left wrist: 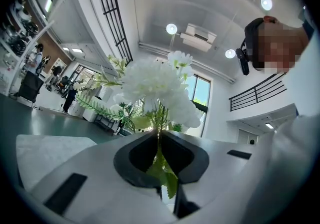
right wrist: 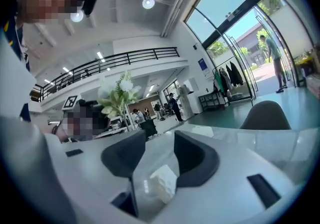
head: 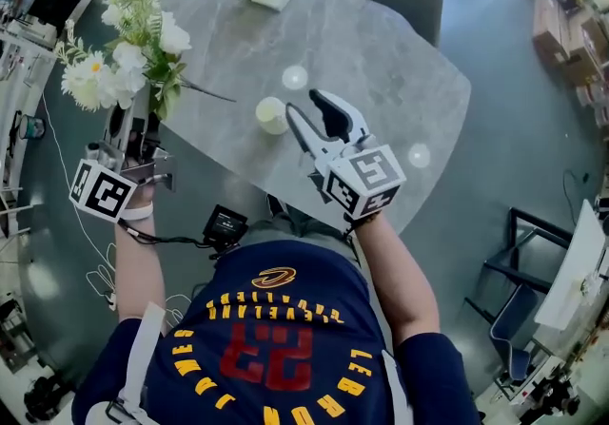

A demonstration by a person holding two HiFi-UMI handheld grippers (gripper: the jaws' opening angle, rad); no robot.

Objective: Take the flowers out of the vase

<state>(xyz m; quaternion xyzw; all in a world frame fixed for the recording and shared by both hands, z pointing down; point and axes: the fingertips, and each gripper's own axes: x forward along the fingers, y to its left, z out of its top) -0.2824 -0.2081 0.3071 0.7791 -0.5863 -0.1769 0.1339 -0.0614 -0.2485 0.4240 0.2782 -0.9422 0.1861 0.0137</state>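
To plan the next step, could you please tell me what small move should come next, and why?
Probably carry the left gripper rightward over the table and lay the flowers down. Its jaws are shut on them, the bunch is already clear of the vase and hangs mostly beyond the table's left edge, and the right gripper stands open and empty.

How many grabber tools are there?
2: the left gripper, beside the grey marbled table, shut on white artificial flowers; the right gripper, open, above the table's near edge.
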